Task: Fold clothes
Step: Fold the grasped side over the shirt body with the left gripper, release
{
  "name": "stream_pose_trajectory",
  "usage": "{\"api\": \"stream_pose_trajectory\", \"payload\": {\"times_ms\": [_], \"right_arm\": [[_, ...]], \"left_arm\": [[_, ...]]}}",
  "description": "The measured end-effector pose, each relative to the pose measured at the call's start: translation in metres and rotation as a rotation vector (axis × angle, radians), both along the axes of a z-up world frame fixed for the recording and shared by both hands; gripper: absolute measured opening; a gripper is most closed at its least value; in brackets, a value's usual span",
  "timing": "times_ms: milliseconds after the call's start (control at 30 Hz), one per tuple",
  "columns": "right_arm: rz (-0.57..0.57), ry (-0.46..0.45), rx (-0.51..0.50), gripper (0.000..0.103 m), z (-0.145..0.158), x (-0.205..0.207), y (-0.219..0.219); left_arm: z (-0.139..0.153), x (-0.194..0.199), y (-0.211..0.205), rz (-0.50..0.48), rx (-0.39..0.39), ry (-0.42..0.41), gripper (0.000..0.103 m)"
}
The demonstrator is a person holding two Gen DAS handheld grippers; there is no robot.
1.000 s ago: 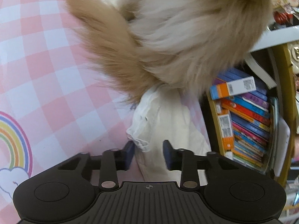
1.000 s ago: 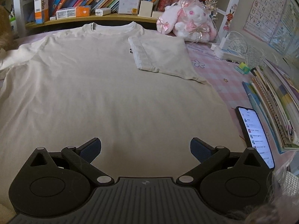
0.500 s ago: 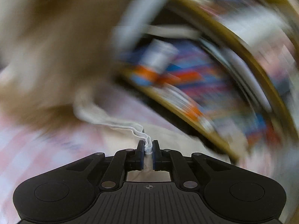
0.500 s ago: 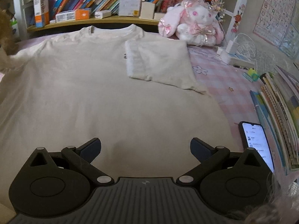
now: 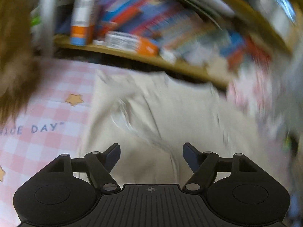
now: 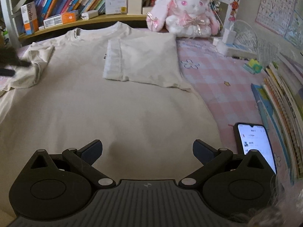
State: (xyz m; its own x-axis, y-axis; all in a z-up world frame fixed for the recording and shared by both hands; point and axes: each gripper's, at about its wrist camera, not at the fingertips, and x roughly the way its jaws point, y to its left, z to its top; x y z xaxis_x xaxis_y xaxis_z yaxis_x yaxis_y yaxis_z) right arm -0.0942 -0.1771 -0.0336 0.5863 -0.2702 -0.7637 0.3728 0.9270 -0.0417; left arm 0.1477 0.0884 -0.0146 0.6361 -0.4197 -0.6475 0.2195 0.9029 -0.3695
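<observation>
Left wrist view is heavily motion-blurred; bookshelf (image 5: 170,30) titles unreadable, brown furry mass (image 5: 13,60) at far left not identifiable. Left tool (image 5: 151,152) is released, jaws wide apart, nothing held; cream T-shirt (image 5: 161,113) lies directly ahead, creased folds under the tips. Left sleeve (image 6: 32,68) is seen crumpled inward, partly hidden by a dark blurred object at the frame edge.

Right tool (image 6: 147,150) is spread wide, empty, above the shirt's lower body. Right sleeve (image 6: 140,60) is folded flat onto the chest, ahead of the tool. Shirt is laid on a pink checked sheet (image 6: 217,81). Right of the tool: lit phone (image 6: 253,141), stacked books (image 6: 286,106). Far ahead: pink plush rabbit (image 6: 187,13).
</observation>
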Motion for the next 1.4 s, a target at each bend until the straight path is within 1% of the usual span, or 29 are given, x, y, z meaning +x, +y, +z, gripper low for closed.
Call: {"api": "stream_pose_trajectory", "payload": {"times_ms": [67, 133, 233, 267, 300, 333, 367, 400, 433, 467, 500, 533, 567, 600, 633, 667, 733, 767, 800, 867, 933, 967, 1033, 1133, 1200, 1233, 1267, 1400], "right_arm": [[-0.012, 0.004, 0.007, 0.103, -0.002, -0.001, -0.004], [-0.018, 0.006, 0.008, 0.103, -0.003, -0.002, -0.006], [-0.025, 0.012, 0.009, 0.103, -0.005, -0.004, -0.007], [-0.028, 0.014, 0.008, 0.103, -0.005, -0.005, -0.007], [-0.032, 0.016, 0.007, 0.103, -0.005, -0.006, -0.007], [-0.037, 0.018, 0.008, 0.103, -0.005, -0.007, -0.007], [-0.044, 0.021, 0.009, 0.103, -0.006, -0.008, -0.008], [-0.051, 0.024, 0.010, 0.103, -0.006, -0.009, -0.008], [-0.058, 0.026, 0.012, 0.103, -0.007, -0.009, -0.008], [-0.066, 0.028, 0.014, 0.103, -0.007, -0.009, -0.009], [-0.074, 0.029, 0.016, 0.103, -0.008, -0.009, -0.009], [-0.080, 0.030, 0.017, 0.103, -0.008, -0.008, -0.010], [-0.083, 0.031, 0.018, 0.103, -0.007, -0.007, -0.009], [-0.082, 0.031, 0.017, 0.103, -0.007, -0.006, -0.008], [-0.078, 0.031, 0.016, 0.103, -0.007, -0.004, -0.007], [-0.073, 0.031, 0.014, 0.103, -0.007, -0.003, -0.005], [-0.060, 0.029, 0.009, 0.103, -0.006, -0.002, -0.001], [-0.056, 0.029, 0.007, 0.103, -0.006, -0.001, 0.000], [-0.056, 0.029, 0.007, 0.103, -0.006, 0.000, 0.001], [-0.061, 0.033, 0.009, 0.103, -0.007, 0.001, 0.001], [-0.062, 0.039, 0.011, 0.103, -0.008, 0.002, 0.002], [-0.061, 0.042, 0.011, 0.103, -0.008, 0.002, 0.003], [-0.057, 0.046, 0.006, 0.103, -0.008, 0.003, 0.006], [-0.056, 0.051, -0.008, 0.103, -0.007, 0.002, 0.011], [-0.060, 0.057, -0.017, 0.103, -0.007, 0.001, 0.013], [-0.063, 0.059, -0.022, 0.103, -0.006, 0.001, 0.014], [-0.065, 0.061, -0.027, 0.103, -0.006, 0.000, 0.014], [-0.076, 0.063, -0.045, 0.103, -0.004, -0.003, 0.016]], "left_arm": [[-0.004, 0.013, 0.010, 0.069, -0.067, 0.030, 0.071], [-0.010, 0.029, 0.013, 0.127, -0.092, 0.049, 0.069], [-0.020, 0.053, 0.016, 0.195, -0.082, 0.091, 0.054], [-0.023, 0.061, 0.014, 0.205, -0.081, 0.107, 0.038], [-0.026, 0.066, 0.012, 0.202, -0.081, 0.122, 0.014], [-0.028, 0.072, 0.009, 0.195, -0.081, 0.136, 0.005], [-0.028, 0.076, 0.004, 0.183, -0.090, 0.142, 0.002], [-0.026, 0.080, -0.002, 0.165, -0.109, 0.139, 0.002], [-0.023, 0.083, -0.011, 0.124, -0.143, 0.134, 0.003], [-0.018, 0.086, -0.021, 0.055, -0.191, 0.126, 0.006], [-0.013, 0.087, -0.030, -0.014, -0.238, 0.121, 0.018], [-0.007, 0.088, -0.038, -0.084, -0.283, 0.118, 0.024], [-0.002, 0.086, -0.040, -0.128, -0.313, 0.103, 0.038], [0.004, 0.083, -0.037, -0.142, -0.327, 0.076, 0.058], [0.009, 0.080, -0.034, -0.157, -0.341, 0.048, 0.065], [0.013, 0.079, -0.027, -0.152, -0.343, 0.023, 0.070], [0.013, 0.080, -0.004, -0.084, -0.302, 0.003, 0.069], [0.013, 0.082, 0.009, -0.036, -0.263, -0.004, 0.068], [0.012, 0.085, 0.021, 0.017, -0.207, -0.009, 0.066], [0.009, 0.093, 0.039, 0.096, -0.097, -0.010, 0.066], [0.003, 0.100, 0.050, 0.124, -0.002, 0.001, 0.066], [0.000, 0.103, 0.053, 0.131, 0.031, 0.007, 0.066], [-0.005, 0.109, 0.055, 0.137, 0.061, 0.020, 0.066], [-0.013, 0.117, 0.053, 0.125, 0.065, 0.033, 0.065], [-0.018, 0.121, 0.048, 0.110, 0.069, 0.049, 0.042], [-0.021, 0.124, 0.049, 0.108, 0.065, 0.060, 0.008], [-0.022, 0.126, 0.051, 0.115, 0.061, 0.062, 0.003], [-0.027, 0.133, 0.061, 0.146, 0.044, 0.070, 0.003]]}}
